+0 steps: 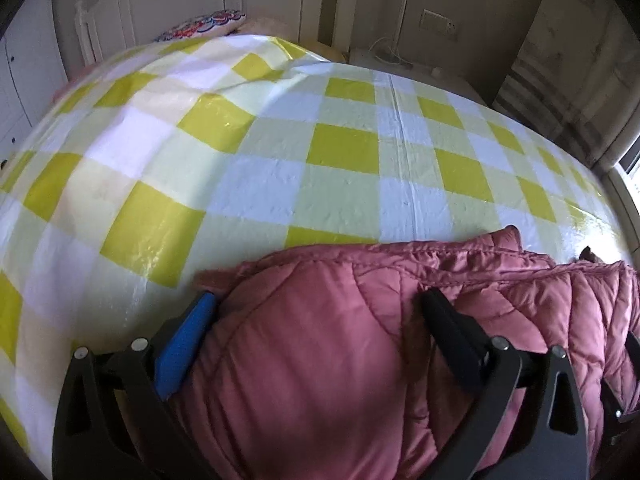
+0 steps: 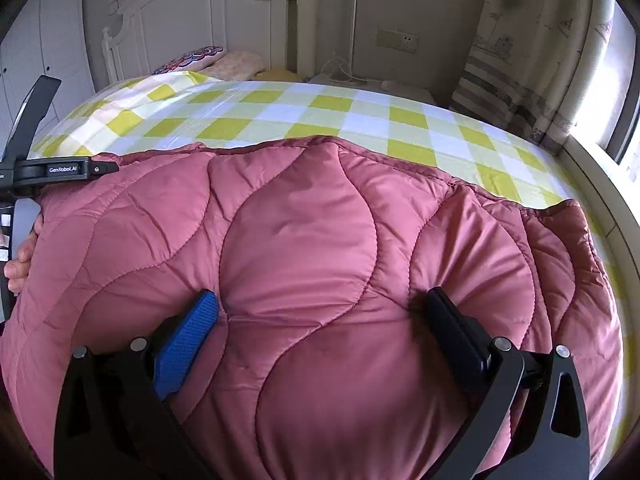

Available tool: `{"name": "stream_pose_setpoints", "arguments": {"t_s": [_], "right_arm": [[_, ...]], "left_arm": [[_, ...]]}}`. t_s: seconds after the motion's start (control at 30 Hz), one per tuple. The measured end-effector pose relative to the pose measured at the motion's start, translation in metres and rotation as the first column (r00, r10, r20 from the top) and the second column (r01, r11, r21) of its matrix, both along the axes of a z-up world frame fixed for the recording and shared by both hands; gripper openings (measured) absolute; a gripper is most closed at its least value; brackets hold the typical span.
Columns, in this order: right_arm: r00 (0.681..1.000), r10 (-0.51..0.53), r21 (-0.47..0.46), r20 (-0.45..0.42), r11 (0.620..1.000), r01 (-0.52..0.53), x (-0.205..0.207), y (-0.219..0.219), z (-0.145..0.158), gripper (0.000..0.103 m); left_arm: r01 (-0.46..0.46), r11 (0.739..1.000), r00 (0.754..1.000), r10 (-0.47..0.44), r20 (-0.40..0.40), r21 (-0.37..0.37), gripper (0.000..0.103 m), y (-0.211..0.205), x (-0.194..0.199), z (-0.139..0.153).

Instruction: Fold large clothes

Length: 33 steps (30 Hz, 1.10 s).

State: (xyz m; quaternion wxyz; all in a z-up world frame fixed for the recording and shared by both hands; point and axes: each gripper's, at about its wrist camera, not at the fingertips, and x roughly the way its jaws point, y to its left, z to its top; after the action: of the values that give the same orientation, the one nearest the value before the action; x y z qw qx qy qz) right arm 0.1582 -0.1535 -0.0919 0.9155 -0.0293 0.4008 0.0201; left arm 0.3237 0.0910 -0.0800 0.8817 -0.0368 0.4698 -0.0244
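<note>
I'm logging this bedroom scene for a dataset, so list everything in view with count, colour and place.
quilted jacket: one, pink, bunched on the near part of the bed, between both grippers' fingers
checked sheet: one, yellow, pale green and white, covering the bed
pillows: two at least, one patterned, one pale, at the bed's head
headboard: one, white, behind the pillows
wall socket: one, pale, on the far wall
curtain: one, printed, far right by the window
left gripper: one, black, one blue pad, fingers spread with jacket between
right gripper: one, black, one blue pad, likewise
hand: one, left edge, partly hidden
</note>
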Motion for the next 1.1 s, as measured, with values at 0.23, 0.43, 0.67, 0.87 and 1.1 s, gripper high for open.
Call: {"name": "stream_pose_setpoints", "arguments": {"t_s": [0.23, 0.43, 0.67, 0.87, 1.1], "right_arm": [[1.0, 0.008, 0.042, -0.014, 0.999, -0.007, 0.002, -0.006, 0.003, 0.099], [0.997, -0.061, 0.086, 0.05, 0.995, 0.056, -0.017, -0.01, 0.039, 0.099], [0.999, -0.028, 0.022, 0.017, 0.999, 0.028, -0.007, -0.002, -0.002, 0.099], [1.0, -0.023, 0.011, 0.002, 1.0, 0.023, -0.003, 0.0, -0.002, 0.099], [0.996, -0.081, 0.057, 0.023, 0.995, 0.079, -0.016, -0.03, 0.018, 0.098]], "left_arm": [[-0.098, 0.992, 0.991, 0.104, 0.079, -0.074, 0.099, 0.02, -0.016, 0.013], [-0.013, 1.0, 0.943, 0.011, 0.333, 0.004, 0.101, -0.03, -0.083, 0.08], [0.173, 0.963, 0.967, -0.206, 0.15, 0.205, 0.101, -0.128, -0.08, 0.009], [0.171, 0.978, 0.974, -0.186, 0.129, 0.121, 0.101, -0.116, -0.076, 0.008], [0.119, 0.986, 0.978, -0.136, 0.157, 0.115, 0.101, -0.09, -0.084, 0.024]]}}
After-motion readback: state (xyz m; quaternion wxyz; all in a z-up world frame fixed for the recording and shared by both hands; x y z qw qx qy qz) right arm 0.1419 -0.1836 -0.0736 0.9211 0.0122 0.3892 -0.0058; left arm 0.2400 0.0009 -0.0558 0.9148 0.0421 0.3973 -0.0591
